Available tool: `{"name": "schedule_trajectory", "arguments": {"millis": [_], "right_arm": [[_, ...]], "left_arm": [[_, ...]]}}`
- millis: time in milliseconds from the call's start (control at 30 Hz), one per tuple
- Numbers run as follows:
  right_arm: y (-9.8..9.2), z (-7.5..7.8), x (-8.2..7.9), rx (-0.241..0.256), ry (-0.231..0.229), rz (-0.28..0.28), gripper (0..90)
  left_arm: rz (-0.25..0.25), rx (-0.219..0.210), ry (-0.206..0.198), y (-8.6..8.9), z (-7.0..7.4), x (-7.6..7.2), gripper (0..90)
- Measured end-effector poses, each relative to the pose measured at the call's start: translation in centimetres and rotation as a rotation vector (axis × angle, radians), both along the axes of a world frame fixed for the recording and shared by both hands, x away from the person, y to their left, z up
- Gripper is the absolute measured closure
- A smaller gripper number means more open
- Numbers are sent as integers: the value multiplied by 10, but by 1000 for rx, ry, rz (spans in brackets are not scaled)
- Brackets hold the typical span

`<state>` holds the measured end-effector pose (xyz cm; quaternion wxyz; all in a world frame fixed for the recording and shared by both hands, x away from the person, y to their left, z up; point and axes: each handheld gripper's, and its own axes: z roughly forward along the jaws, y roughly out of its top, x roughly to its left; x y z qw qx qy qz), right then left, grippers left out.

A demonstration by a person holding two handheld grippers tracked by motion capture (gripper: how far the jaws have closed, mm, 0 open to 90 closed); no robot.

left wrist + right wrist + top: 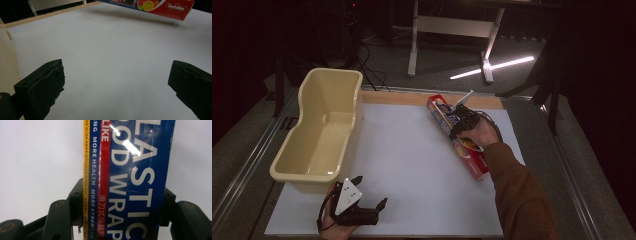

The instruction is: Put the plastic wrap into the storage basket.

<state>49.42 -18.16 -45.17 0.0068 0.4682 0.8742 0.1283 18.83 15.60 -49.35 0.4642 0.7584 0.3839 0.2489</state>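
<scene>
Red-and-blue plastic wrap box [458, 136] clamped between right claw [460, 123] jaws — left claw [371, 192] released, well apart.

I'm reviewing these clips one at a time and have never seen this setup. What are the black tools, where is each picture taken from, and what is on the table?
No robot here: a person holds a hand-operated two-jawed claw in each hand. The high view looks down on the white table top. The other two pictures come from cameras riding on each claw, looking along its black jaws.

On the table stand a cream plastic tub at the left and a long red-and-blue plastic wrap box at the right.

The right claw is closed across the box, its jaws pressing both long sides, as the right gripper view shows. The left claw rests near the front edge, jaws wide apart, holding nothing.
</scene>
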Motion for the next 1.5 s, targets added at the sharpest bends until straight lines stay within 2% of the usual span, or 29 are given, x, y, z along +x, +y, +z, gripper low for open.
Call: {"name": "schedule_trajectory", "arguments": {"millis": [200, 333, 500, 633, 667, 733, 900, 1033, 1333, 1433, 1500], "right_arm": [[4, 11, -4, 126, -4, -18, 421], [7, 18, -8, 231, -6, -36, 421], [13, 27, -13, 356, 15, -56, 421], [20, 32, -16, 426, 26, -72, 421], [20, 32, -16, 426, 26, -72, 421], [25, 36, -19, 482, 36, -84, 421], [35, 44, -22, 566, 53, -111, 421], [44, 50, -24, 610, 55, -110, 421], [65, 54, -26, 674, 70, -119, 421], [74, 54, -28, 720, 82, -137, 421], [75, 55, -28, 728, 88, -141, 421]], "left_arm": [[-1, -1, -1, 0, 0, 0, 10], [-1, -1, -1, -1, 0, 0, 11], [-1, -2, -1, -1, 0, 0, 10], [-3, -1, -1, -1, 0, 0, 10], [-3, -1, -1, -1, 0, 0, 10], [-4, -1, -2, -1, 0, 0, 10], [-6, 0, -3, -1, 0, 0, 10], [-8, 2, -3, -1, 0, 0, 10], [-9, 1, -4, -1, 0, -1, 10], [-10, -1, -5, -1, 0, -1, 10], [-10, -1, -6, -1, 0, -1, 10]]}}
